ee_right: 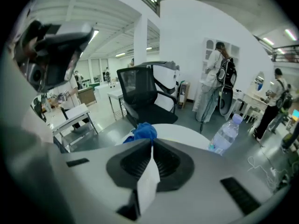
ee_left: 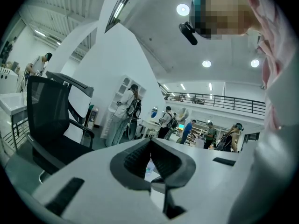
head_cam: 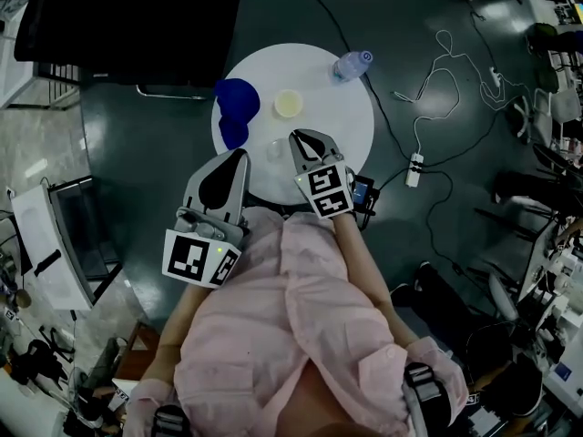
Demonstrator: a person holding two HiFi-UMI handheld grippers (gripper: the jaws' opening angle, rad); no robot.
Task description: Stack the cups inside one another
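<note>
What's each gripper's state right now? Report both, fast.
Left gripper: closed, nothing between its jaws.
Right gripper: closed on a thin pale wall, apparently that of the clear cup.

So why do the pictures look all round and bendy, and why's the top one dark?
Head view: dim, only the white table shines. Left gripper view: wide lens bends everything, ceiling lights glare. Right gripper view: corners go black, and the clear cup in the right claw looks blurry.
</note>
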